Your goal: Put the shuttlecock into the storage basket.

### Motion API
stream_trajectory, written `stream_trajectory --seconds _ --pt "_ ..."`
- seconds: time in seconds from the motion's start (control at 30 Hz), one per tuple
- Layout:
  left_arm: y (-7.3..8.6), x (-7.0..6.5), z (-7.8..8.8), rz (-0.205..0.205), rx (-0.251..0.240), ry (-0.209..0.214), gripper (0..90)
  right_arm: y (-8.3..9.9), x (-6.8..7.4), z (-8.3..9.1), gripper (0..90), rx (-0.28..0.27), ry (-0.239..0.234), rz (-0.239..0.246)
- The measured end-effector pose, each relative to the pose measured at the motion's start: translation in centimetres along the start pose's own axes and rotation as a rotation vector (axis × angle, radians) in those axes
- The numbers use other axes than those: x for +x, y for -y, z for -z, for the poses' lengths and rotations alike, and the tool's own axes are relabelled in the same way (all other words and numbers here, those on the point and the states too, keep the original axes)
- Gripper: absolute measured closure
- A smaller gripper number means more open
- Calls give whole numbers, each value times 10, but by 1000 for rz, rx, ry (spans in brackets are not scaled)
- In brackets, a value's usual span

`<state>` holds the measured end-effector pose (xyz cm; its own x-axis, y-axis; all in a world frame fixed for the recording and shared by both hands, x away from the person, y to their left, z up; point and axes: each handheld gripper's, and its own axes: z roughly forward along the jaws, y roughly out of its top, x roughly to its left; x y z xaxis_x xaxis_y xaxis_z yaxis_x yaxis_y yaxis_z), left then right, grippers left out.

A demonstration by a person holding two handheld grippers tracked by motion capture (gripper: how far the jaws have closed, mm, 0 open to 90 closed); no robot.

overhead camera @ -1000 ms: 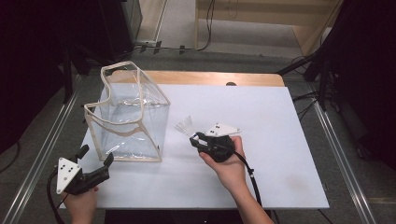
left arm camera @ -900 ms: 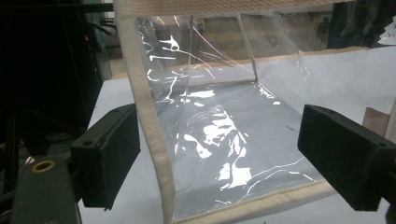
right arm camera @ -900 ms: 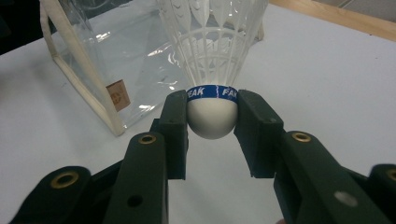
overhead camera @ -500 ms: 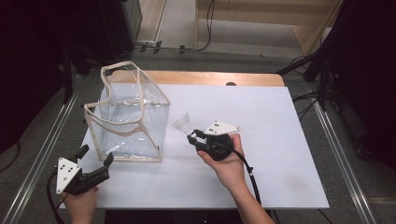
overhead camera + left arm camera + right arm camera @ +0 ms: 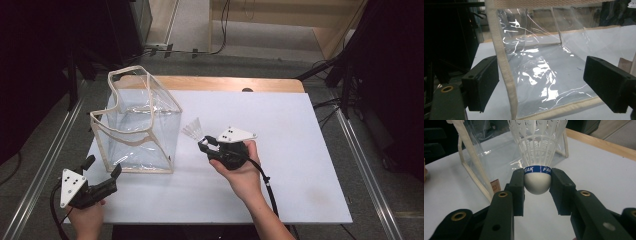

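A white plastic shuttlecock with a blue band round its rounded cork (image 5: 537, 173) was pinched by its cork between the pads of the right tongs (image 5: 537, 182), skirt pointing away, and was held above the white table (image 5: 280, 130) just beside the clear plastic box-shaped bag with cream fabric trim (image 5: 137, 125). In the high view the shuttlecock (image 5: 192, 130) was seen near the bag's right wall, below the level of its open top. The left tongs (image 5: 102, 172) were spread wide and empty, their pads (image 5: 482, 82) standing to either side of the bag's near trimmed edge without touching it.

The grip was judged slight: the cork is round and smooth, so it could be squeezed out of the pads if the hand were tilted or jolted. The skirt could be caught on the bag's rim if it were not lifted high enough. As the bag was unsteadied, it could be pushed aside or tipped by such a knock.
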<state>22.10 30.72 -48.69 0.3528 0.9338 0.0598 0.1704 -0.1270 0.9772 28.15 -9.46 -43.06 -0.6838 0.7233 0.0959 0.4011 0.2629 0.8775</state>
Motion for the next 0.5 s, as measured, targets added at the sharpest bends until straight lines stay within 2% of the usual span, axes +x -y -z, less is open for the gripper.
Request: stream_trajectory --seconds 0.5 --pt "0 0 0 -5 1 0 137 -9 2 1 631 -29 -8 -3"
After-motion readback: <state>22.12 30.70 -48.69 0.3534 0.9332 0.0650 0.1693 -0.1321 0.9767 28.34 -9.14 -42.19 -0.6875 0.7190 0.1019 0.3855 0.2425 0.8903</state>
